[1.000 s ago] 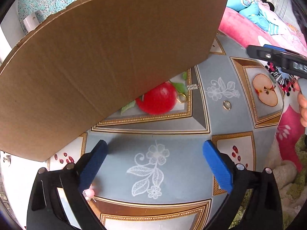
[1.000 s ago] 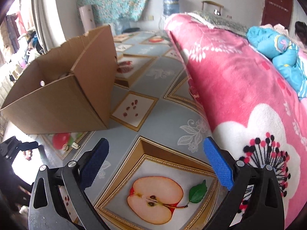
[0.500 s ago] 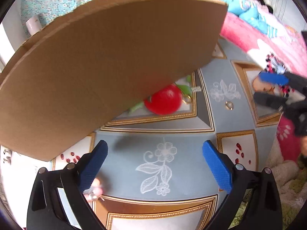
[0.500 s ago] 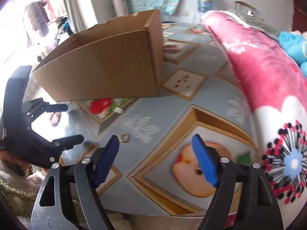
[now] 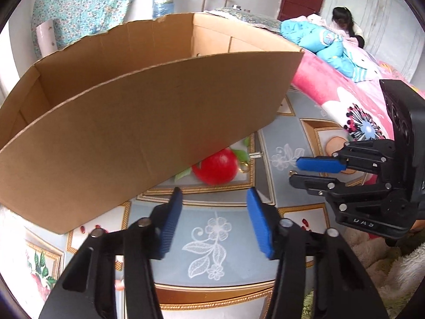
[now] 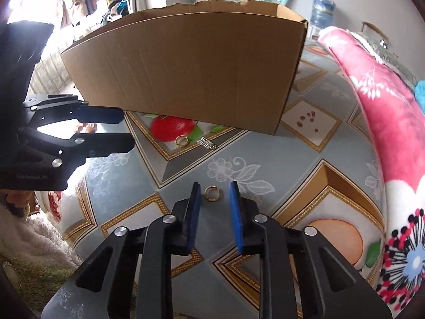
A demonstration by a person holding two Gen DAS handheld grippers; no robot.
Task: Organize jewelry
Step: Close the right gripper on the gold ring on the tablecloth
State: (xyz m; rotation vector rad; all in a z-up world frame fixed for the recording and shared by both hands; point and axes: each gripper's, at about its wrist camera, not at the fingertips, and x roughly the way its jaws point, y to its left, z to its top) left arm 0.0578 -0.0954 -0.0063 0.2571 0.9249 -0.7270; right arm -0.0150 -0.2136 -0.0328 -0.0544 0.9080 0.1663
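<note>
A gold ring lies on the patterned mat between the blue pads of my right gripper, which is open and close around it without touching. A second gold ring and a small silver spring-like piece lie near the printed red apple by the cardboard box. My left gripper is open and empty, low over the mat in front of the box. The right gripper also shows in the left wrist view, with the ring barely visible by its tips.
The open-topped cardboard box stands at the back of the mat. A pink floral blanket edges the right side. A fluffy white rug lies at the near edge. A person sits far back on the bed.
My right gripper swung left and came down around the gold ring, its jaws narrowing. My left gripper's jaws also narrowed and it tilted up, showing the box's inside.
</note>
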